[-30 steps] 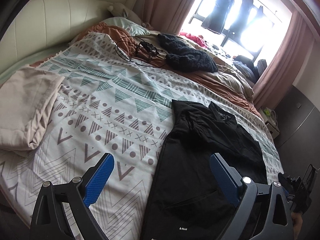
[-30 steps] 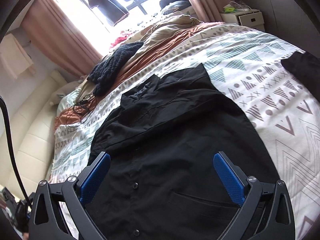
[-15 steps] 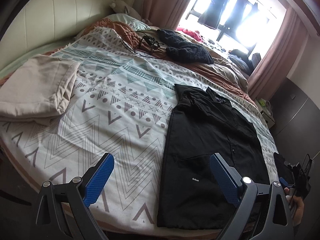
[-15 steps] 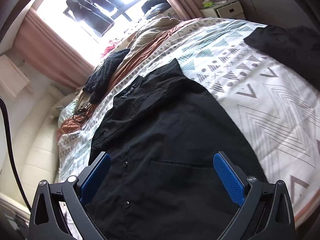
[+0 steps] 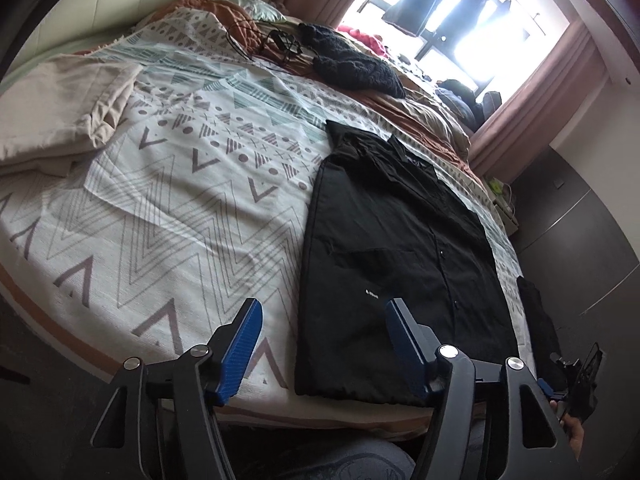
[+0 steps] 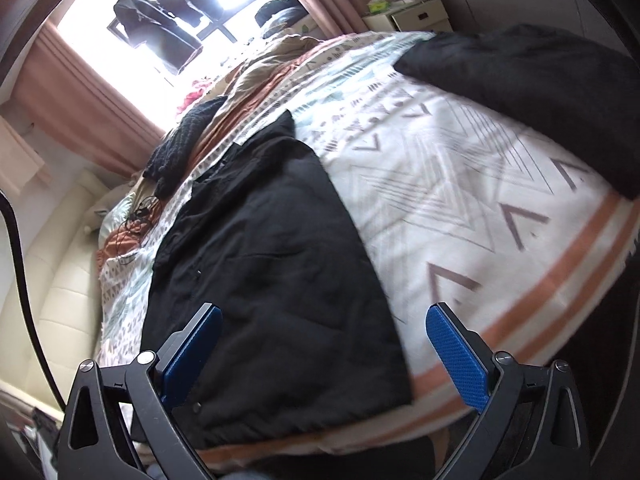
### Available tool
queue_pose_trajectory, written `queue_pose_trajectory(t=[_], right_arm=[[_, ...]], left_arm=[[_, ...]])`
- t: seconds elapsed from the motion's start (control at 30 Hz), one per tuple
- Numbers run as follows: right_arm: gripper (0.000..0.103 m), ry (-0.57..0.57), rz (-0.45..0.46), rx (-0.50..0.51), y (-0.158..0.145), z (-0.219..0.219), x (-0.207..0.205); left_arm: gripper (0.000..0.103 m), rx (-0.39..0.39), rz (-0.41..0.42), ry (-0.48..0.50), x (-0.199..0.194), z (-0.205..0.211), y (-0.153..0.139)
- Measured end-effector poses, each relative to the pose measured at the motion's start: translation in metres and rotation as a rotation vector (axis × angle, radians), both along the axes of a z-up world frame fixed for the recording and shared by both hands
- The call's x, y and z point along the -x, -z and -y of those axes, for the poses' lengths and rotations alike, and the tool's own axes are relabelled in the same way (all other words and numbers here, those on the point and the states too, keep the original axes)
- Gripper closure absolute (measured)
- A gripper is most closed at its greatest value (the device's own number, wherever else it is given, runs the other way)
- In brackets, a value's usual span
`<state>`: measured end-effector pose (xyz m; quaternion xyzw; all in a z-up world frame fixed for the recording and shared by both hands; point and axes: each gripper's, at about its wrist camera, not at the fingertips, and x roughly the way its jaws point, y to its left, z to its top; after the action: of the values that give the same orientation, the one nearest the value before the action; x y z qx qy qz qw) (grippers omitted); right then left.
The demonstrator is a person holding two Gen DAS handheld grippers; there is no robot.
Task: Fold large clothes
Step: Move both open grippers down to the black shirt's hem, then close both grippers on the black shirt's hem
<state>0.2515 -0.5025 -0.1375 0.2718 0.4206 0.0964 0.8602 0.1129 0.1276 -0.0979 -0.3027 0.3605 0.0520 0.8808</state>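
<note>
A black button-up shirt (image 5: 392, 248) lies flat on the patterned bedspread (image 5: 168, 208), collar toward the window and hem at the foot edge. My left gripper (image 5: 326, 344) hovers just short of the hem's left corner; its jaws are closing, with nothing pressed between the blue pads (image 5: 244, 340). In the right wrist view the same shirt (image 6: 260, 280) fills the middle. My right gripper (image 6: 324, 354) stands wide open above the hem's right corner, holding nothing. It also shows at the lower right of the left wrist view, as the right gripper (image 5: 580, 380) in a hand.
A folded beige cloth (image 5: 60, 108) lies on the bed's left. A dark knitted garment (image 5: 352, 64) and cables (image 5: 276, 40) lie near the pillows. Another black garment (image 6: 540, 80) sits on the bed's right side. A nightstand (image 6: 408, 16) stands by the curtain.
Both grippers have drawn back toward the foot of the bed and sunk, so the shirt's hem and the bed edge now show. The left jaws have narrowed.
</note>
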Motion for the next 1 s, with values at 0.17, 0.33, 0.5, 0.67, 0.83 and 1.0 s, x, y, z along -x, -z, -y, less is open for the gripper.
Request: queue_pose_trajectory(t=[0.17, 0.33, 0.5, 0.67, 0.83, 1.0], right_arm=[[0.017, -0.012, -0.039, -0.071, 0.026, 0.022, 0.011], [0.023, -0.043, -0.074, -0.175, 0.050, 0.029, 0.011], [0.027, -0.068, -0.093, -0.264, 0.070, 0.026, 0.009], [0.028, -0.120, -0.088, -0.340, 0.075, 0.018, 0.006], [0.028, -0.164, -0.087, -0.463, 0.084, 0.007, 0.003], [0.029, -0.166, -0.052, -0.498, 0.082, 0.000, 0.001]], left_arm=[[0.051, 0.080, -0.075, 0.022, -0.010, 0.003, 0.034], [0.052, 0.167, -0.139, 0.003, -0.012, 0.001, 0.065], [0.056, 0.228, -0.159, 0.001, -0.009, 0.001, 0.078], [0.056, 0.285, -0.153, 0.013, -0.011, 0.003, 0.080], [0.056, 0.388, -0.128, 0.025, -0.008, 0.005, 0.082], [0.056, 0.426, -0.040, 0.036, -0.010, 0.007, 0.069]])
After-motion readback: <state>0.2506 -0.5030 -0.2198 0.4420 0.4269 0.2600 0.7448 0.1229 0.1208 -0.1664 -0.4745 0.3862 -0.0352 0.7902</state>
